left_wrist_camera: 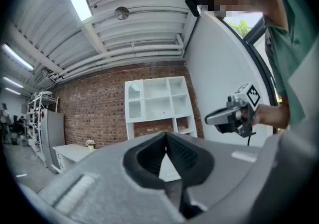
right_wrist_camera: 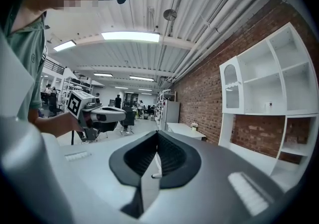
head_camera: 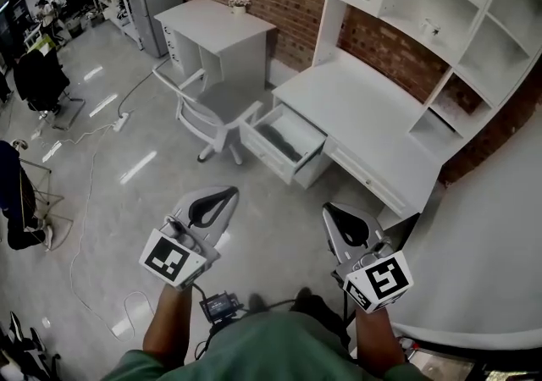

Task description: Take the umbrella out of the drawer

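Note:
The white desk [head_camera: 364, 108] has one drawer [head_camera: 262, 153] pulled out. A dark long thing, apparently the umbrella [head_camera: 286, 144], lies inside it. Both grippers hang in the air over the floor, well short of the drawer. My left gripper [head_camera: 229, 191] is shut and empty, its jaws meeting at the tip [left_wrist_camera: 166, 133]. My right gripper [head_camera: 326, 210] is also shut with nothing in it [right_wrist_camera: 157, 132]. Each gripper view shows the other gripper off to the side and the white hutch ahead.
A white chair [head_camera: 207, 113] stands just left of the open drawer. A second small white desk [head_camera: 216, 24] sits further back by the brick wall. A white curved surface [head_camera: 483, 244] is close on my right. Cables lie on the floor [head_camera: 93, 168] at left.

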The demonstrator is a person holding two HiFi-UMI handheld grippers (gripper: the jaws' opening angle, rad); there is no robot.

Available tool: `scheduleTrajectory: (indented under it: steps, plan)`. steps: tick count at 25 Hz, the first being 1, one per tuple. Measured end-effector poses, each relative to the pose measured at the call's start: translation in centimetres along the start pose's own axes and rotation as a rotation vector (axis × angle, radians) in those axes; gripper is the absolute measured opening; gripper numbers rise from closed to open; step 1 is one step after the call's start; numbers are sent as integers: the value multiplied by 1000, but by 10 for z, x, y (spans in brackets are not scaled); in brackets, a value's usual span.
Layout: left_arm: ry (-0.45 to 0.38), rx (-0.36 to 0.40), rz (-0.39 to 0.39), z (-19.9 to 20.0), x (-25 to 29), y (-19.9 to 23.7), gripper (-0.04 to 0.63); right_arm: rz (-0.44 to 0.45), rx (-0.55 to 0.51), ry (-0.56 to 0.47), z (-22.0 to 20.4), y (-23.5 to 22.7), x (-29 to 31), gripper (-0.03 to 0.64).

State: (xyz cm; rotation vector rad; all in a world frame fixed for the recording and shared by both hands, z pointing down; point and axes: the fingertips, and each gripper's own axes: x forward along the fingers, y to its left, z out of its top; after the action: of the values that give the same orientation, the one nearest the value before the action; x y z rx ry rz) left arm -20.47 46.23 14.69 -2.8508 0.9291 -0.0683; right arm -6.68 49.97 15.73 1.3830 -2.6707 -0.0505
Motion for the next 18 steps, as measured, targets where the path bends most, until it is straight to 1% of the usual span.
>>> scheduleTrajectory:
  steps: [3,8,13,18]
  plan:
    - [-2,-7,-14,-2,9,3,3,-17,6,11,-3,-9,1,6]
    - [17,-10,-18,-6,38,11,3,-26,20,9,-6,-39,9,6]
    - [38,-4,-8,-11,78,16,3,-2,35,0,-14,-80,22,6]
    - [53,-1,21,-14,123,22,3,46,42,-3,-21,-123,37,6]
